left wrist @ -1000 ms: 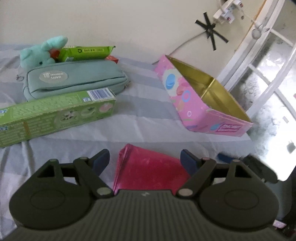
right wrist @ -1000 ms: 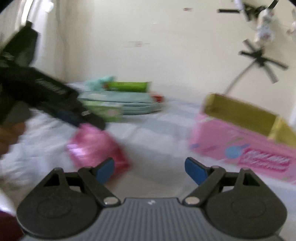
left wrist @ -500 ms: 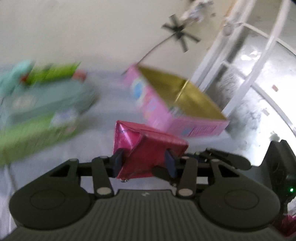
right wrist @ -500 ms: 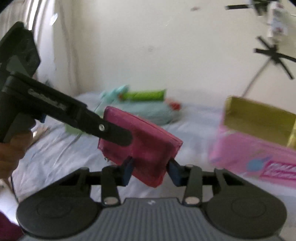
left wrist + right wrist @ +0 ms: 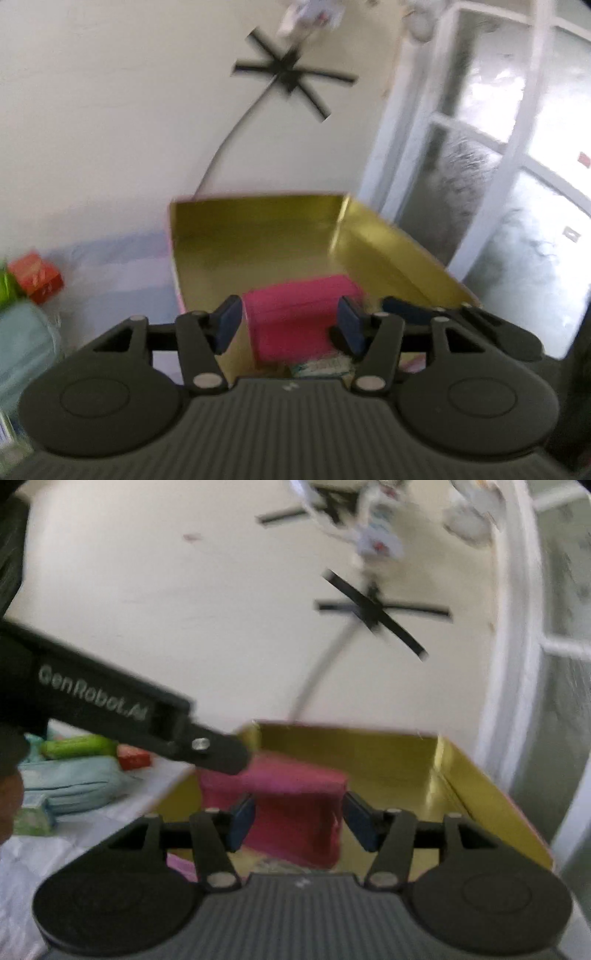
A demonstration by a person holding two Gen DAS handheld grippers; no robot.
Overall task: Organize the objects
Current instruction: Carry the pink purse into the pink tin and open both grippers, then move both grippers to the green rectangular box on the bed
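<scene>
My left tongs (image 5: 290, 325) and right tongs (image 5: 299, 819) both stand slightly parted around the pink pouch (image 5: 299, 317), which sits inside the gold-lined box (image 5: 258, 236), near its front edge.

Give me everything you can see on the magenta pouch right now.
The magenta foil-looking pouch is flat, rectangular and slightly shiny, with creased faces. It sits tilted, upper edge raised, inside the open gold-lined pink box. The left tongs and right tongs both bracket it; their blue pads look slightly parted from its sides, though blur hides whether they touch. In the right wrist view, the left tool's arm crosses its upper left corner. Below it lies something pale, too blurred to name.
</scene>
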